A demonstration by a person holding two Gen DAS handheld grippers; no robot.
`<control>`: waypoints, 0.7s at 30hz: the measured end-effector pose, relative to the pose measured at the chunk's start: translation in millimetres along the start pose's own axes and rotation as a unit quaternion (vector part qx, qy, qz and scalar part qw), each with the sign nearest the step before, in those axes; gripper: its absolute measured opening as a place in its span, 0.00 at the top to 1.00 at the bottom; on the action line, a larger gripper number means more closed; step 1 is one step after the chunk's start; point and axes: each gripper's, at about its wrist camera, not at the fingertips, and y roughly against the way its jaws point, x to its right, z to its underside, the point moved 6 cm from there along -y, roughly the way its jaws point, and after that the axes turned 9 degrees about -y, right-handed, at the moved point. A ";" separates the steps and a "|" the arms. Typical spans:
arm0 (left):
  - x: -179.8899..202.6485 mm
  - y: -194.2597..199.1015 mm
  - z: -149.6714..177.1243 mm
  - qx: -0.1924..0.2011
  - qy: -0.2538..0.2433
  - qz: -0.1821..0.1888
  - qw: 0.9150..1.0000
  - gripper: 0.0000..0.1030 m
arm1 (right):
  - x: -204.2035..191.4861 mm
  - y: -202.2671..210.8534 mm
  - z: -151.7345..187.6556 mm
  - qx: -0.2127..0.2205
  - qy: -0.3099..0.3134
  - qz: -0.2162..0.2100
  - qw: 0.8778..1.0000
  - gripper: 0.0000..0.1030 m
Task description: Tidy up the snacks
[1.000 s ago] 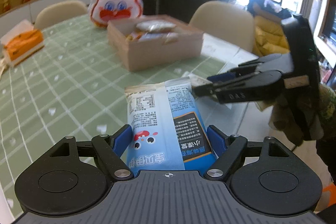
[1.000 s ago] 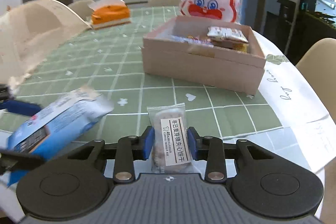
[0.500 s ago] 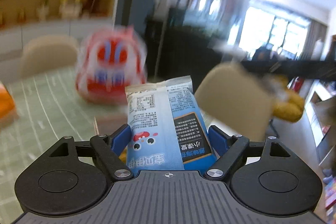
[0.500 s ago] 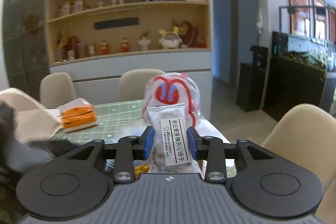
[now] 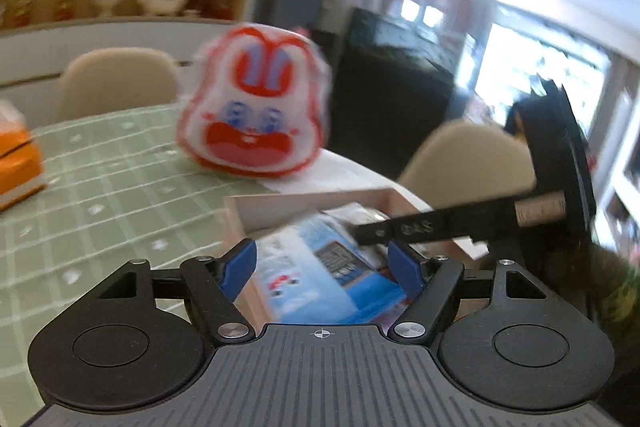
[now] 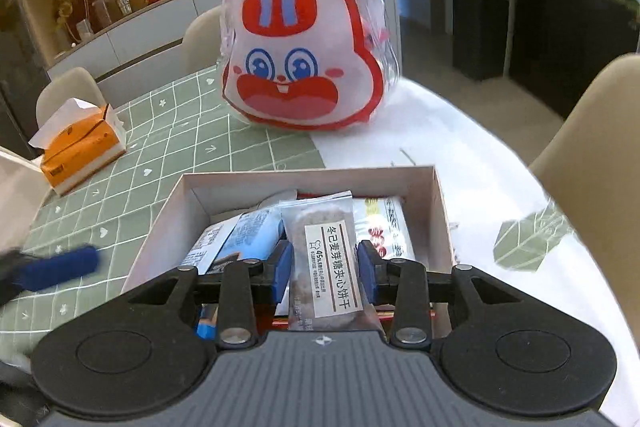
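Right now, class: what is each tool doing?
Left tool: open, the blue snack packet released into the cardboard box.
Right tool: closed on the biscuit packet.

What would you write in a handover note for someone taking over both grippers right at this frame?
Left gripper: open, above the near end of the cardboard box. The blue snack packet lies loose in the box, free of the fingers.
Right gripper: shut on the biscuit packet, held over the box and not yet released.
Box: also holds a white-and-red packet along the right wall.
Done: blue packet delivered.
Left: lower and release the biscuit packet, then pull both grippers clear.
Nearby on the table: rabbit-face bag behind the box, orange tissue box to the left.
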 end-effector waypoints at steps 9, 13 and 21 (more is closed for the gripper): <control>3.6 61.4 48.1 -0.026 0.017 -0.017 0.999 0.24 | -17.6 97.2 45.9 0.075 -0.007 0.006 0.997 0.35; 16.4 80.8 90.1 -0.059 0.002 -0.022 0.998 0.24 | -22.7 135.3 93.0 0.107 0.002 0.032 0.994 0.23; 35.5 103.1 139.6 -0.086 -0.017 -0.051 0.995 0.24 | -22.2 131.9 190.7 0.069 -0.016 0.082 0.994 0.21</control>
